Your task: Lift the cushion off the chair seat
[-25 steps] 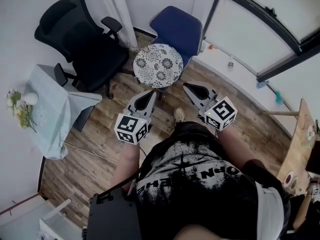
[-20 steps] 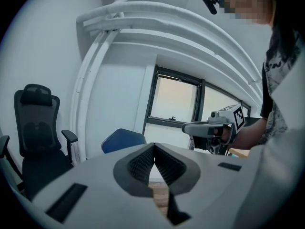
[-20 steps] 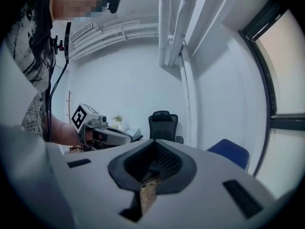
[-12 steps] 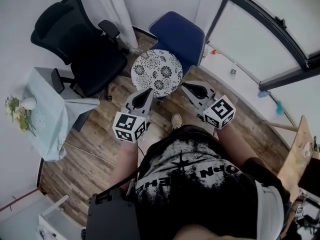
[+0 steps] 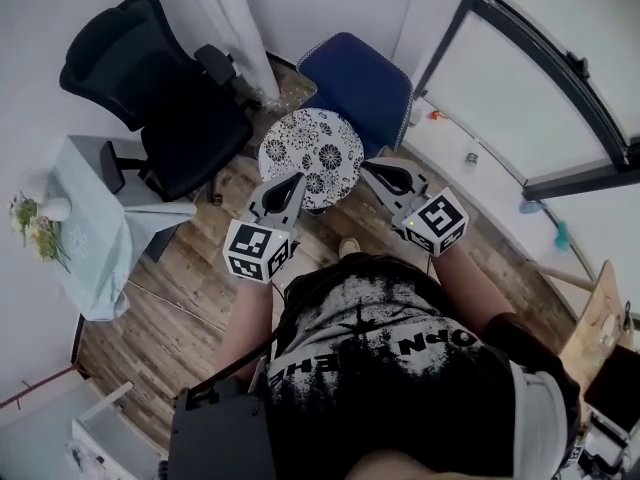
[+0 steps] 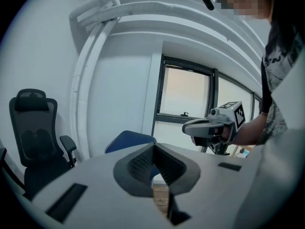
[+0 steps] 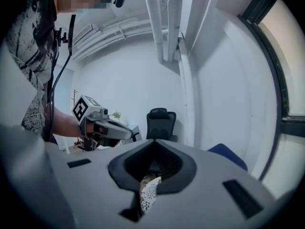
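Cushion (image 5: 311, 158) on blue chair (image 5: 362, 76), seat hidden under it. Left gripper (image 5: 296, 181) at cushion's 7 o'clock, right gripper (image 5: 369, 167) at 3 o'clock. Both clenched, empty. Contact with the rim unclear.

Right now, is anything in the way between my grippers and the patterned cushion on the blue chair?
Nothing visible. In the head view the left gripper and right gripper point at the near edge of the cushion with nothing between. The black office chair stands off to the left.
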